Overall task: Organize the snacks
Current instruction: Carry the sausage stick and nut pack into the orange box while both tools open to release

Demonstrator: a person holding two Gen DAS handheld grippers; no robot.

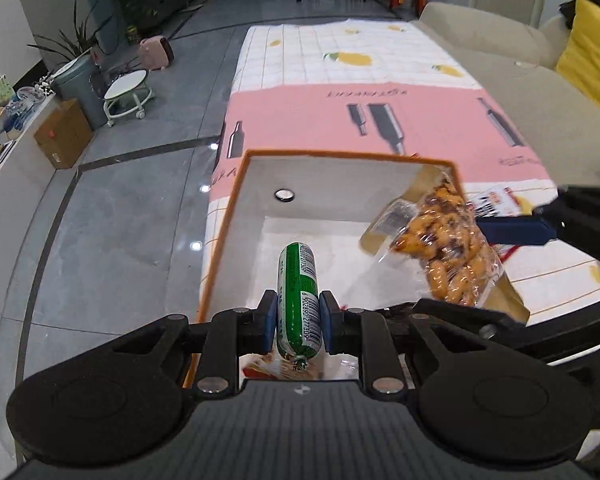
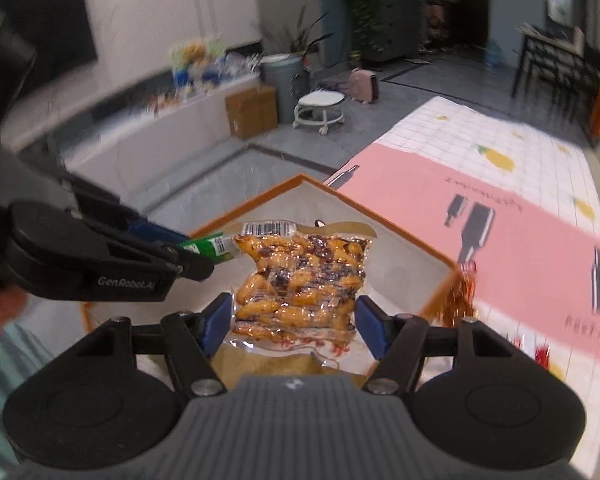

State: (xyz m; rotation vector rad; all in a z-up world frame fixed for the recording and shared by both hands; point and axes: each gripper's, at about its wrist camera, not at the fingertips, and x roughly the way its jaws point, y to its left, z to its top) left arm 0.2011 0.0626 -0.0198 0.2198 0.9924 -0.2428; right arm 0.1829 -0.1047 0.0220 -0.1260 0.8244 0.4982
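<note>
1. Over the near end of the box, both pairs of tongs hang with a snack each, so neither of these two is put away yet; I judge the job to be under way, not near its end.

2. Nearest to me, the left tongs [image 1: 298, 322] are drawn in narrow on the green sausage stick [image 1: 298, 292]. Its blue pads press the wrapper on both sides, and the stick points forward over the box floor, its crimped tail toward the handle.

3. Beside them, the right tongs [image 2: 294, 326] stand much wider, spread to the width of the clear packet of yellow-brown snacks [image 2: 300, 280]. The pads lie just beside the packet's edges; whether they press it firmly I cannot tell, though the packet hangs tilted over the right side of the box, which suggests it is held.

4. Below both, the white box with the orange rim [image 1: 236, 200] sits on the counter. Its floor looks mostly bare, though a printed wrapper shows at its near end beneath the left tongs.

5. Past the box's right side, a red and white packet [image 1: 498, 200] lies on the patterned cloth [image 1: 320, 120], still outside. It probably has to go in too.

6. Farther off, the cloth runs on with nothing else on it that I can make out.
</note>
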